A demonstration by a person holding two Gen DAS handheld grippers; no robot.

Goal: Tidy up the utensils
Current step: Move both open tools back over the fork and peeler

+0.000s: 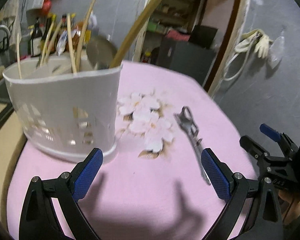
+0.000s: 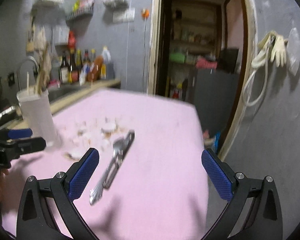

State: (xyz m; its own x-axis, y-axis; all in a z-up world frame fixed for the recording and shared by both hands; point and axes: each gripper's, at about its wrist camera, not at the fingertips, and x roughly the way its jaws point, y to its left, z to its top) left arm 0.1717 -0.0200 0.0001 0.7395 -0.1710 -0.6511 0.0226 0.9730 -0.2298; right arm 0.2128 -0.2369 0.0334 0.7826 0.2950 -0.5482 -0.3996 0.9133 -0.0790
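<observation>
A metal can opener (image 1: 192,136) lies flat on the pink cloth (image 1: 134,190), just ahead of my left gripper's right finger. The right wrist view shows the same can opener (image 2: 114,162) lying a little ahead of that gripper's left finger. A white slotted utensil holder (image 1: 66,108) stands at the table's left, holding chopsticks (image 1: 70,40), a wooden handle and a metal ladle (image 1: 100,52). My left gripper (image 1: 152,172) is open and empty, close to the holder's base. My right gripper (image 2: 150,172) is open and empty too; it shows at the left view's right edge (image 1: 270,138).
The cloth has a flower print (image 1: 148,120) in its middle. Behind the table run a counter with sauce bottles (image 2: 80,68) and a sink tap (image 2: 28,64). A doorway (image 2: 196,46) opens at the back. A cable and gloves (image 2: 270,50) hang on the right wall.
</observation>
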